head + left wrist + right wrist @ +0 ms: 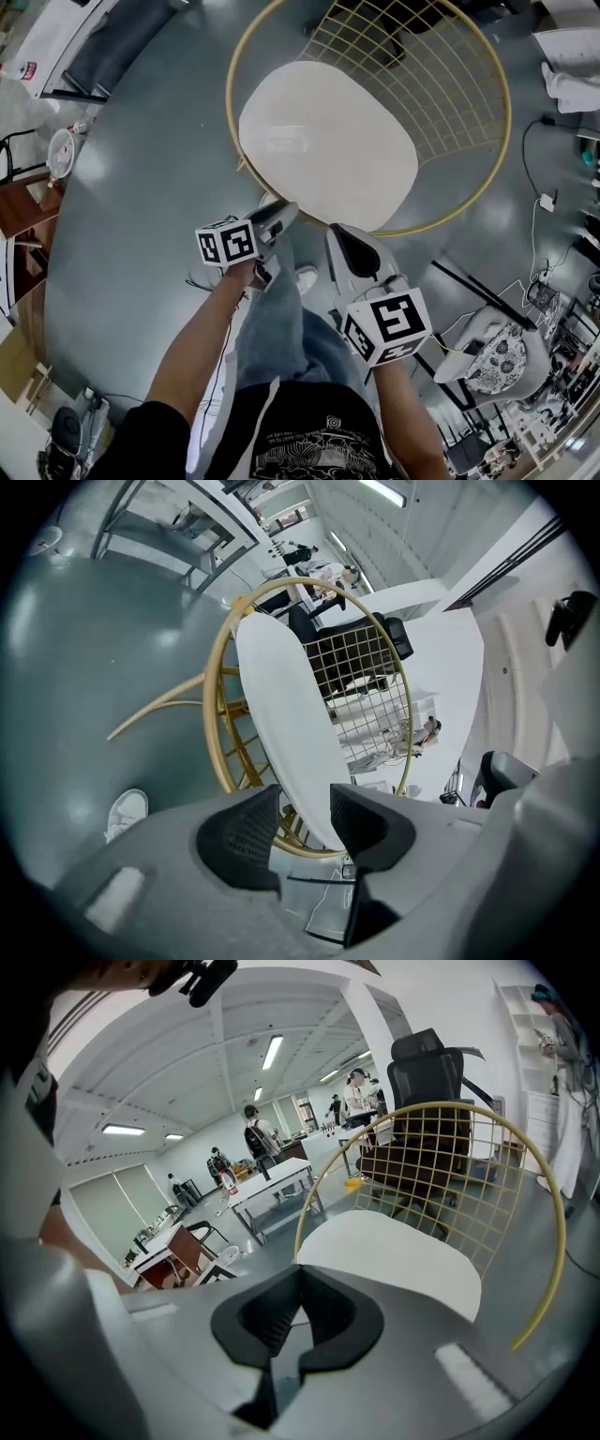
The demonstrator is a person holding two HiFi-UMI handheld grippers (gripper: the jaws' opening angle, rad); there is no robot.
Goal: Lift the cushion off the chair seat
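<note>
- White flat oval cushion (328,141) lies on the seat of the round gold wire chair (422,75).
- Left gripper (279,214) is wide open by the cushion's near edge, holding nothing.
- Right gripper (339,236) is closed and empty, so I think it should open too.
- Best to pinch that edge with both, then lift straight up.

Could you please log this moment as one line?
cushion: on chair | left hand-held gripper: open, at cushion edge | right hand-held gripper: shut, empty

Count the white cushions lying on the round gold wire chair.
1: the white oval cushion lies flat on the seat of the round gold wire chair; none seems hidden.
</note>
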